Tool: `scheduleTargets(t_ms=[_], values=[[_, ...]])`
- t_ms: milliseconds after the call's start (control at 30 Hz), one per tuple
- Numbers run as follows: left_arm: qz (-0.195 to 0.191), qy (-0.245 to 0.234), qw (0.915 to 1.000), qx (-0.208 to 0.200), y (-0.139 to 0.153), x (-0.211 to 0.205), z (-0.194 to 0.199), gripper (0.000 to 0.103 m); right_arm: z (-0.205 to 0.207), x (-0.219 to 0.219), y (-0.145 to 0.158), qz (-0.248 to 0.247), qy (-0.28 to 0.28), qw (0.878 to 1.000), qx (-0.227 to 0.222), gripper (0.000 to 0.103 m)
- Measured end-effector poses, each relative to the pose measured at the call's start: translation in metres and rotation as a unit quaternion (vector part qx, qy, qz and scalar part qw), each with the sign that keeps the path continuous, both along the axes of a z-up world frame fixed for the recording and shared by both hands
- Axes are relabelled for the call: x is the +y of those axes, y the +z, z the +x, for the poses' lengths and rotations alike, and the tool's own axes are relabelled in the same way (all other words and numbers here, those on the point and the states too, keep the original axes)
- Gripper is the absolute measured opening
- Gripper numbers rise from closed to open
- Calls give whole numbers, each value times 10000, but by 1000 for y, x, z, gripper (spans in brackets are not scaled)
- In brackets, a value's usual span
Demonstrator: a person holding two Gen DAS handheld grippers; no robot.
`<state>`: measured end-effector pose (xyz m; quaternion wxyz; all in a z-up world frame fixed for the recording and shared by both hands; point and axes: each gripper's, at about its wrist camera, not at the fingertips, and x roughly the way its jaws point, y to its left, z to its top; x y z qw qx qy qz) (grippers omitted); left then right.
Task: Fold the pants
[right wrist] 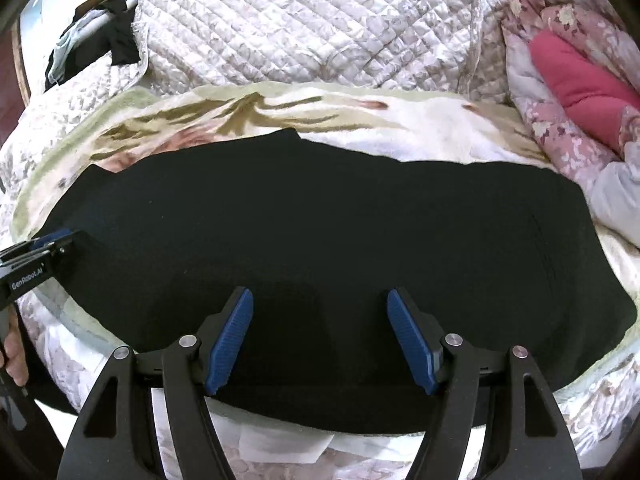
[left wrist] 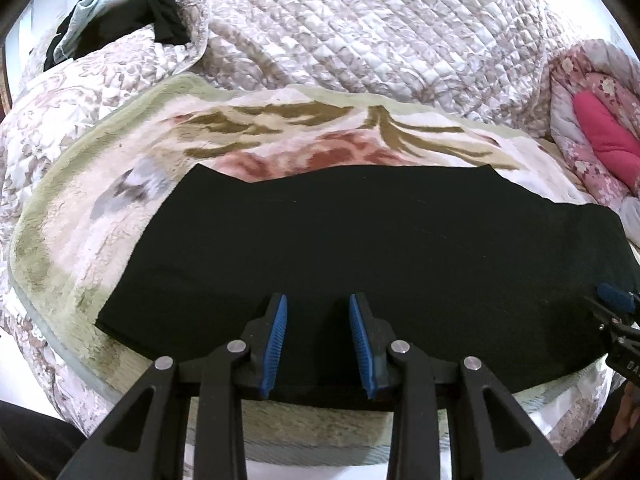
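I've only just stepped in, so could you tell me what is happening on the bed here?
A person is folding black pants with a handheld gripper in each hand. The pants lie spread flat on a floral fleece blanket over a quilted bedspread. The left gripper and the right gripper both hover open over the near edge of the pants, neither pinching the fabric yet. Other clothes sit heaped at the far corner.

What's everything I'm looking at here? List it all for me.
pants: one, black, flat on the fleece blanket.
fleece blanket: one, cream and green, flowered, under the pants.
quilt: one, pale, quilted, behind the blanket.
pink bedding: one bundle, far right.
dark clothes: one heap, far left.
left claw: black, blue pads, open over the pants' near edge.
right claw: same, open wider.
hand: one, holding the left claw's handle.
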<state>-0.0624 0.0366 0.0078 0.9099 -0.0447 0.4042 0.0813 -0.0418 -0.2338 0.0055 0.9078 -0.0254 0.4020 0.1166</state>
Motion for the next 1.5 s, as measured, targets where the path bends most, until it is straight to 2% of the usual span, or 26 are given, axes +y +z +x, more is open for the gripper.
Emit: scheduleTargets(t_ms=[133,233,333,667,1000,1067,1200,1267,1333,1400,1500], values=[[1,336,9994,-22,1,21,-2,35,-3,-12,9,227,-241,9993,-196,70],[-76,592,9982,-17,-1,39,-6,38,5,-20,-1,102,-482,9988,66,70],[-108,871,9961,-30,1,53,-13,38,3,-22,3,103,-505,9987,-13,70],[-931,924,9914,-38,5,69,-52,38,-3,-14,11,349,-249,9989,-197,70],[-1854,1274,9741,-250,-12,91,-55,39,-6,-10,11,415,-170,9987,-237,70],[-1954,1361,9707,-325,-13,95,-50,39,-6,-11,12,458,-169,9985,-240,70],[-1834,1422,9716,-470,-14,96,-39,38,-7,-10,13,518,-149,9982,-272,70],[-1704,1450,9737,-441,-13,96,-33,34,-7,-10,14,540,-140,9980,-293,70],[-1510,1499,9765,-339,-11,96,-27,13,-8,-11,16,576,-134,9977,-323,70],[-1620,1474,9753,-299,-7,97,-24,8,-9,-13,17,614,-147,9974,-344,70],[-1471,1162,9811,-484,11,87,-19,8,-9,-18,19,678,-177,9969,-358,70]])
